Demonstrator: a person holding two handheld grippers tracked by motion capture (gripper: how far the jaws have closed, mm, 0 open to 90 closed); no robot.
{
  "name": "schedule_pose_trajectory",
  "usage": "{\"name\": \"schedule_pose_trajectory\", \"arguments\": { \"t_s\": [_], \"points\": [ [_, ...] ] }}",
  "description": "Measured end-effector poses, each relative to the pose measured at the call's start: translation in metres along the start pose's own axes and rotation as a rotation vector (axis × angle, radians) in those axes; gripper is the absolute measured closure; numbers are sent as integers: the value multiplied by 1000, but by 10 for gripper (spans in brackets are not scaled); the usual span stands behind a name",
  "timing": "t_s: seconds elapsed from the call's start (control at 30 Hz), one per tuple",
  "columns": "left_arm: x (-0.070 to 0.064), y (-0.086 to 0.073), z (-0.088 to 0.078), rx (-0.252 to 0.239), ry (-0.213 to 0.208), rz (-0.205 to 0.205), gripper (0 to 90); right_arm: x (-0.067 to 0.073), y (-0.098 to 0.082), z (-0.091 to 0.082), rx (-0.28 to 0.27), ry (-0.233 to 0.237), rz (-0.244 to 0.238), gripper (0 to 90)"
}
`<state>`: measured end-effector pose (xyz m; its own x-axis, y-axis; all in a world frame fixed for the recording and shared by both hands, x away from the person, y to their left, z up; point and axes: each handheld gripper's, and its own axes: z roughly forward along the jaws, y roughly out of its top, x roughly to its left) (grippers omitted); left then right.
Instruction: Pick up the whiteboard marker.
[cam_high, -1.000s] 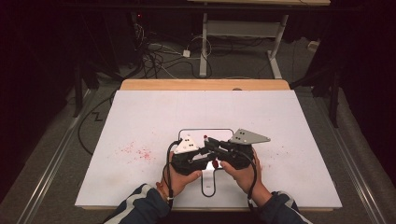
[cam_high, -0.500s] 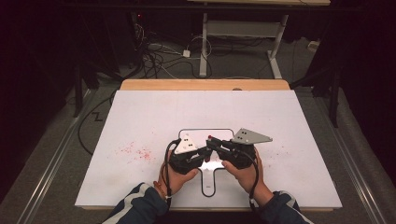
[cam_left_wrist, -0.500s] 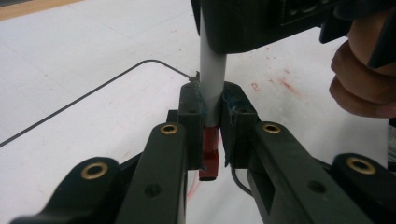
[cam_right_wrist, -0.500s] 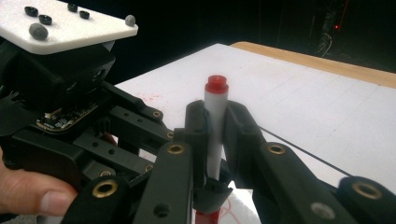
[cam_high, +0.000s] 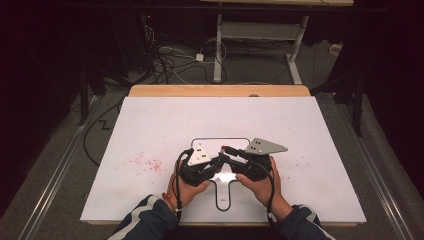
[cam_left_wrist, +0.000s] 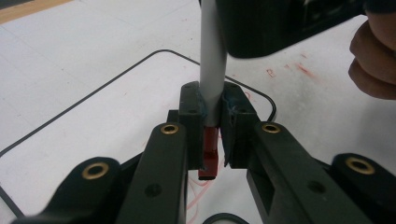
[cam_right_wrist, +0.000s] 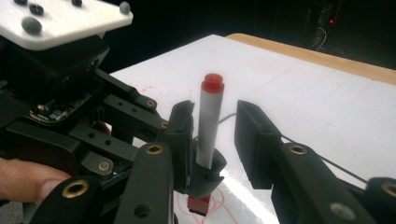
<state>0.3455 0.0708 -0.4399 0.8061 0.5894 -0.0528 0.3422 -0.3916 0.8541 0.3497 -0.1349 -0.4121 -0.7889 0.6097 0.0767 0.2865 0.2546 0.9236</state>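
Observation:
A marker (cam_right_wrist: 206, 130) with a pale barrel and red ends stands upright between the two grippers, over the black outline (cam_high: 220, 140) on the white board (cam_high: 150, 120). My left gripper (cam_left_wrist: 212, 116) is shut on its barrel (cam_left_wrist: 212, 70) just above the red end (cam_left_wrist: 208, 156). My right gripper (cam_right_wrist: 215, 112) has just been opening. Its jaws stand apart on either side of the marker, and the right finger (cam_right_wrist: 252, 140) is clearly off it. In the high view both grippers meet nose to nose, left (cam_high: 218, 162) and right (cam_high: 227, 151).
Faint red scribbles (cam_high: 145, 162) mark the board left of the hands, and more red lines lie under the marker (cam_right_wrist: 212, 200). A wooden table edge (cam_high: 220, 90) runs behind the board. Cables (cam_high: 170, 60) and desk legs stand on the floor beyond.
Both hands have kept their place over the outline. At the high view's size I see no clear difference in the jaws.

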Motion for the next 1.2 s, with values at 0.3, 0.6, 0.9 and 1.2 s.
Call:
{"name": "schedule_pose_trajectory", "arguments": {
  "t_s": [0.3, 0.6, 0.9, 1.2],
  "points": [
    [-1, -1, 0, 3, 7, 16, 782, -1, -4, 4, 28, -1, -4, 676],
    [7, -4, -3, 2, 19, 7, 782, -4, -3, 2, 28, -31, -12, 544],
    [31, -28, -14, 0, 63, -43, 782, -16, -13, -30, 45, -76, -103, 509],
    [28, -35, -13, 22, 55, -4, 782, -27, -27, -68, 46, -115, -130, 478]
  ]
}}
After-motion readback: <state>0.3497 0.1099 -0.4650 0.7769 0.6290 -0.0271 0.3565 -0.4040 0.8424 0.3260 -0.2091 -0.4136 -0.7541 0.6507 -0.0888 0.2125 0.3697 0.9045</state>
